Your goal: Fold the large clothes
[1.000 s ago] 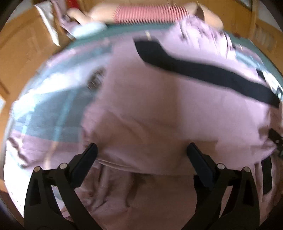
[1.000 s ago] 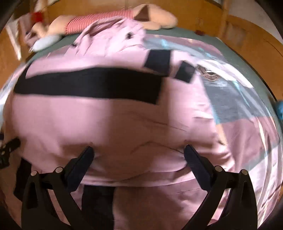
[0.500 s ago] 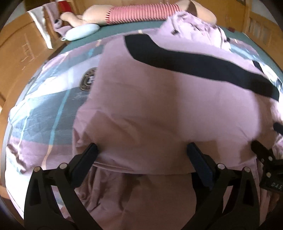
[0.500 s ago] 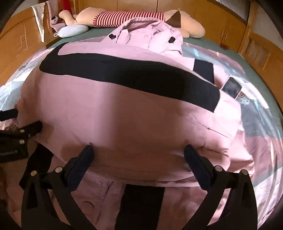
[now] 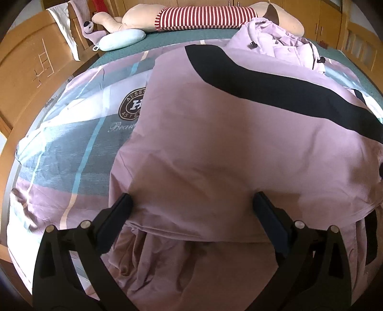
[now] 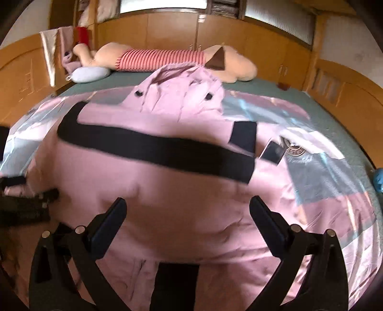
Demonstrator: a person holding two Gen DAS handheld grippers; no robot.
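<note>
A large pink coat (image 5: 227, 143) with a broad black band (image 5: 275, 86) lies on the bed, its lower part folded up over itself; the hood (image 5: 275, 45) lies at the far end. It also shows in the right wrist view (image 6: 179, 203), with the black band (image 6: 155, 146) across it and the hood (image 6: 182, 95) behind. My left gripper (image 5: 191, 210) is open and empty, fingers either side of the folded edge. My right gripper (image 6: 188, 213) is open and empty above the coat. The left gripper shows at the left edge of the right wrist view (image 6: 24, 203).
The coat lies on a plaid duvet (image 5: 71, 143) with a round logo (image 5: 132, 105). A long striped plush toy (image 5: 203, 16) and a pale blue pillow (image 5: 122, 41) lie at the head of the bed. Wooden bed walls (image 6: 335, 95) surround it. A phone (image 6: 271, 152) lies by the coat.
Both grippers have pulled back and up from the coat, staying open. The right wrist view now takes in more of the far wall. The folded coat lies still.
</note>
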